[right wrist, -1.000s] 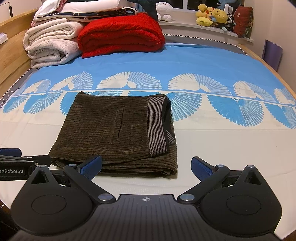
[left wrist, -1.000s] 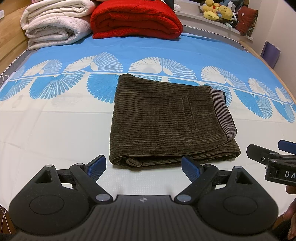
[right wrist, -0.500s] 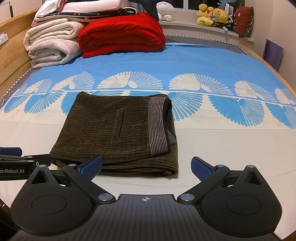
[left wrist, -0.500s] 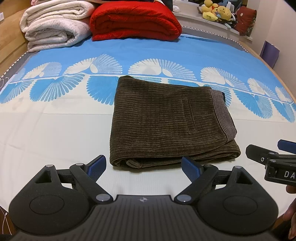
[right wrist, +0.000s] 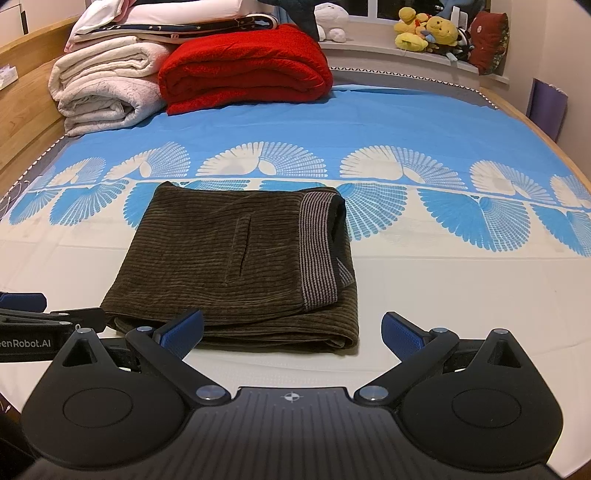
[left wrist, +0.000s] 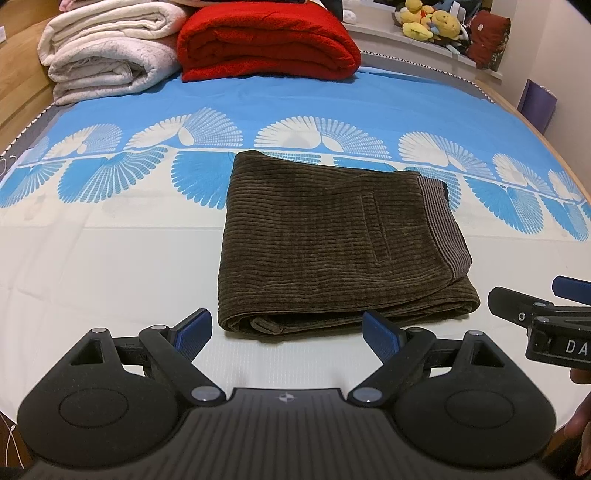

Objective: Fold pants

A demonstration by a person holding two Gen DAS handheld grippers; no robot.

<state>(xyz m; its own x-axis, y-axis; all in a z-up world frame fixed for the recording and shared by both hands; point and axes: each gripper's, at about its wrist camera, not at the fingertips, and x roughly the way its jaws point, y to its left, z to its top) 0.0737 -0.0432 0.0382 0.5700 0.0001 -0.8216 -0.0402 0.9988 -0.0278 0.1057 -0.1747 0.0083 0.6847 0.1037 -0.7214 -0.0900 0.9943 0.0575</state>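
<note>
Pants: brown corduroy pants lie folded into a compact, roughly rectangular stack on the bed, on the pale part of the sheet, their far edge reaching the blue fan pattern
Pants detail: a striped waistband runs along the right side of the top layer, with a welt pocket slit beside it; the layered fold edges face the cameras
Left gripper: the left gripper hovers just short of the near edge of the pants, its blue-padded fingers spread wide and released, grasping nothing
Right gripper: the right gripper sits before the near right corner of the pants, its fingers likewise spread apart and empty; the left pad overlaps the near fold edge in view, though contact cannot be told
Side by side: each gripper shows at the edge of the other's view, near the pants' front corners
Hand: part of a hand shows at the lower right of the left wrist view
Head of bed: a folded red blanket beside a stack of white bedding
Window ledge: plush toys in a row
</note>
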